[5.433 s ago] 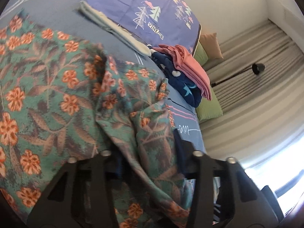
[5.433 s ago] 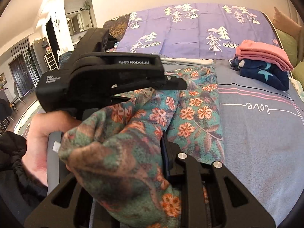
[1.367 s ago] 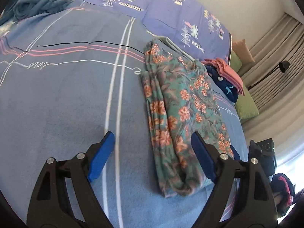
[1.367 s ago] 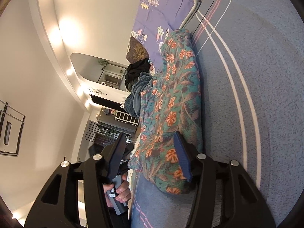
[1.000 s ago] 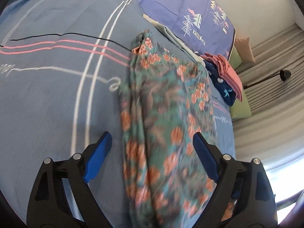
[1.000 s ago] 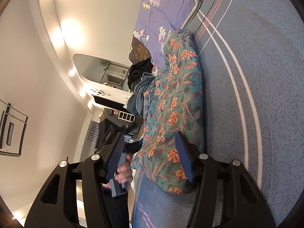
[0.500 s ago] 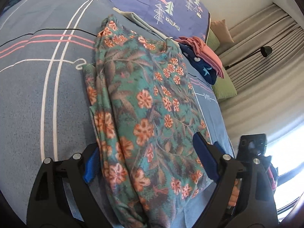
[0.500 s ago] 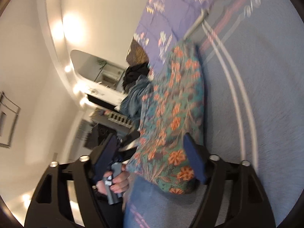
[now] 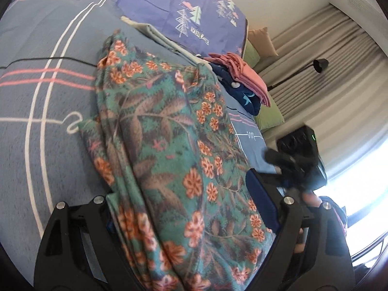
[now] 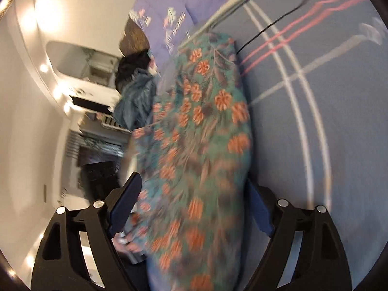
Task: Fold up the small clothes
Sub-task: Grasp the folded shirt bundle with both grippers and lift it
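A teal garment with orange flowers (image 9: 165,131) lies folded into a long strip on the blue bedspread (image 9: 48,111). My left gripper (image 9: 181,194) stands open astride its near end. Cloth covers the left finger, and the right blue pad (image 9: 262,201) is clear beside the fabric. In the right wrist view, which is blurred, the same garment (image 10: 203,145) runs away between the wide-set blue pads (image 10: 126,201) of my right gripper (image 10: 194,186), which is open. The right gripper's black body (image 9: 300,155) shows past the garment's right edge, held by a hand.
A pink piece on a navy starred one makes a folded stack (image 9: 242,80) at the far right. A purple tree-print cover (image 9: 169,2) lies at the head, green cushions (image 9: 269,118) and a lamp (image 9: 320,64) beyond. A dark teal clothes heap (image 10: 138,97) and a black cable (image 10: 274,26) lie nearby.
The left gripper has shifted over the garment's near end, so cloth now hides its left finger. The right gripper's jaws have widened and it has swung closer along the garment.
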{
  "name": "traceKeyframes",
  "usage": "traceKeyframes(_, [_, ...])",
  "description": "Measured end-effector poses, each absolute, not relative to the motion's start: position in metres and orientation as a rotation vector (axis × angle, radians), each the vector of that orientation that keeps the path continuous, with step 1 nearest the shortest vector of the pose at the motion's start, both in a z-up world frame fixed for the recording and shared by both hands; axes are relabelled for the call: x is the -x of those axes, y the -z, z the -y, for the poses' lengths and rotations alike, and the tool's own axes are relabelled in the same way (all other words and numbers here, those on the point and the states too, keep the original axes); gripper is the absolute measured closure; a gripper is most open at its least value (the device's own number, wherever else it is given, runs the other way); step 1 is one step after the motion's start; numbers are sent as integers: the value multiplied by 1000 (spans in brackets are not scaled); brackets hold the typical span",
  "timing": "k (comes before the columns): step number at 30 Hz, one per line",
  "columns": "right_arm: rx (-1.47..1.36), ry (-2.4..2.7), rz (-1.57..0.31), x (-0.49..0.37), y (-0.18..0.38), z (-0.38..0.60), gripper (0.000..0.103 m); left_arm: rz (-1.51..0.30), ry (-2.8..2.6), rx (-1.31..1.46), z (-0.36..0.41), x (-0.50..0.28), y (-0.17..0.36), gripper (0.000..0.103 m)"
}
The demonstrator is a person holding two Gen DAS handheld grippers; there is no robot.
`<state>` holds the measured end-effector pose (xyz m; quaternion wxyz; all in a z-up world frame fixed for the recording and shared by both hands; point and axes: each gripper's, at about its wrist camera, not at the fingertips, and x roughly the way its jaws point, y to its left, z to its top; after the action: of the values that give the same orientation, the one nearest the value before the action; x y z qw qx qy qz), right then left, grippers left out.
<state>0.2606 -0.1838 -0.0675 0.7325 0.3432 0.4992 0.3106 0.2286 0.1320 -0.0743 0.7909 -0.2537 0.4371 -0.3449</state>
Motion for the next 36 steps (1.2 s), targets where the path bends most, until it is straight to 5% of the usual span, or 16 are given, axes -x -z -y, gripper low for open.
traceKeyframes(6, [-699, -708, -1035, -299, 69, 169, 23, -924, 757, 598, -140, -248, 78, 29])
traceKeyframes(10, [-668, -657, -985, -295, 75, 170, 51, -931, 709, 658, -149, -258, 87, 58])
traceKeyframes(11, [-675, -648, -982, -293, 79, 172, 60, -922, 715, 660, -150, -256, 86, 58])
traceKeyframes(15, [-678, -653, -957, -291, 81, 175, 64, -908, 711, 603, -141, -252, 82, 59])
traceKeyframes(22, [-676, -603, -919, -284, 82, 183, 89, -837, 761, 683, -145, -247, 83, 75])
traceKeyframes(36, [-588, -558, -679, -265, 10, 189, 94, -705, 775, 533, -112, -242, 15, 79])
